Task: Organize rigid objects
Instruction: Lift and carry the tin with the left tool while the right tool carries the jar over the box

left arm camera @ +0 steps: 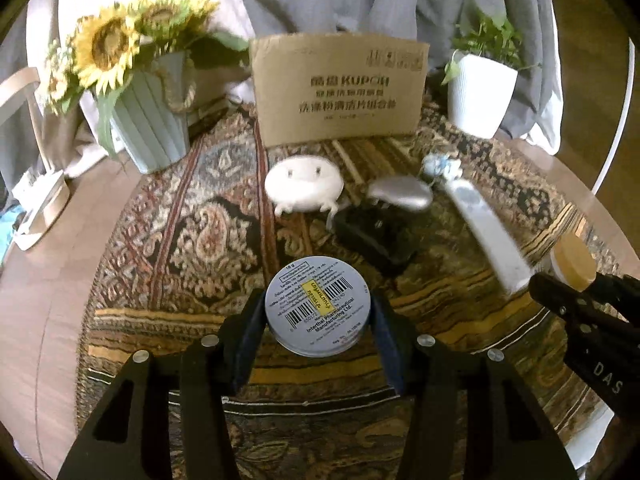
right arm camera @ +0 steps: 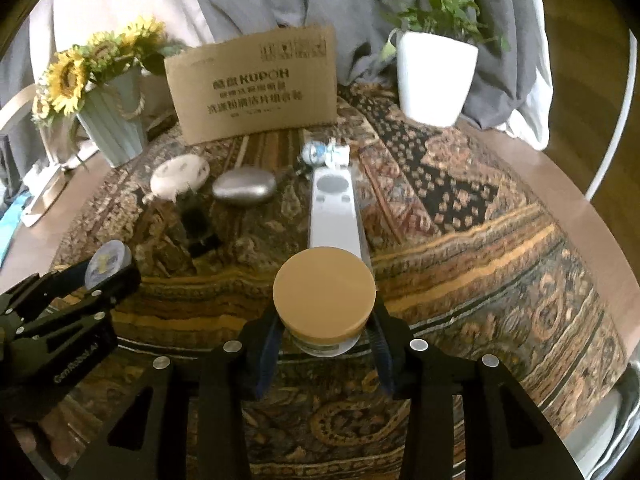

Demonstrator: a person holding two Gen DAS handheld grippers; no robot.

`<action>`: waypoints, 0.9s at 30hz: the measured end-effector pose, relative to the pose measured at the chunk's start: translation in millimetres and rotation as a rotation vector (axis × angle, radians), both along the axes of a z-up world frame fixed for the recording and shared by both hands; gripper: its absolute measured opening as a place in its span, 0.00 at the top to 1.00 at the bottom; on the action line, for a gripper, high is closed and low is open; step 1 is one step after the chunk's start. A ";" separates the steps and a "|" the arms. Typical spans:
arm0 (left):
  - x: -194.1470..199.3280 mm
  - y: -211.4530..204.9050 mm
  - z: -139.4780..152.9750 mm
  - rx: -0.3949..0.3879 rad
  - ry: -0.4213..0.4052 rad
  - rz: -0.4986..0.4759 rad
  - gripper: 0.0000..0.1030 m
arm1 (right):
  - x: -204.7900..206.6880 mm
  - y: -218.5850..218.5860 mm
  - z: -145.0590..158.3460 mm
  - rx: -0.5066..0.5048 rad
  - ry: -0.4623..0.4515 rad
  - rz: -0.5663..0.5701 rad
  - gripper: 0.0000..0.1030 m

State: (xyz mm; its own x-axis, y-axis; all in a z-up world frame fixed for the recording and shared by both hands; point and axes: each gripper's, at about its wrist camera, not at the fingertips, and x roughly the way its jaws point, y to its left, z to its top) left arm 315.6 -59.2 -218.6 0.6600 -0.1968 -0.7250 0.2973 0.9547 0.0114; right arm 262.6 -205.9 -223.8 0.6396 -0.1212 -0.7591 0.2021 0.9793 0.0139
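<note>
The left gripper has its jaws clamped on a round tin, label side up, above the patterned cloth on the counter; the right gripper grips a wooden-lidded jar the same way. Ahead lie a white crab-shaped piece, a silver pebble, a black block and a white remote, with a small blue-and-white figure at its far end. A cardboard box, sunflower pot and white planter line the back. Bare cloth lies to the right; the counter edge curves close on both sides.
</note>
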 end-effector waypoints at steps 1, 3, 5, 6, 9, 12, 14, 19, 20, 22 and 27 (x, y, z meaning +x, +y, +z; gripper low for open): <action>-0.1 -2.0 4.2 0.001 -0.007 0.004 0.51 | 0.5 -1.7 4.1 0.002 -0.008 0.009 0.60; 0.1 -4.9 15.7 -0.011 -0.021 0.022 0.51 | 3.3 -5.8 13.5 0.001 -0.022 0.032 0.60; 0.2 -7.7 26.8 -0.022 -0.036 0.039 0.51 | 7.8 -11.0 24.4 0.000 -0.034 0.057 0.60; 0.5 -9.7 33.7 -0.028 -0.046 0.047 0.51 | 9.2 -13.1 29.0 -0.003 -0.043 0.067 0.60; 2.9 -13.1 52.8 -0.045 -0.072 0.068 0.51 | 14.1 -18.4 46.4 -0.003 -0.076 0.096 0.60; 5.1 -15.8 70.0 -0.051 -0.097 0.082 0.51 | 20.4 -22.5 62.4 0.006 -0.101 0.126 0.60; 7.2 -17.2 80.8 -0.056 -0.116 0.094 0.51 | 23.9 -24.4 73.1 0.010 -0.120 0.146 0.60; 13.2 -20.9 106.0 -0.078 -0.154 0.110 0.51 | 31.3 -28.4 95.7 0.014 -0.166 0.177 0.60; 15.1 -21.8 109.8 -0.082 -0.161 0.110 0.51 | 33.4 -29.5 100.0 0.017 -0.174 0.182 0.60; 17.7 -22.2 116.7 -0.085 -0.177 0.114 0.51 | 36.7 -31.7 107.5 0.026 -0.192 0.189 0.60; 32.9 -23.8 130.2 -0.112 -0.189 0.115 0.51 | 49.1 -33.8 124.1 0.028 -0.241 0.207 0.60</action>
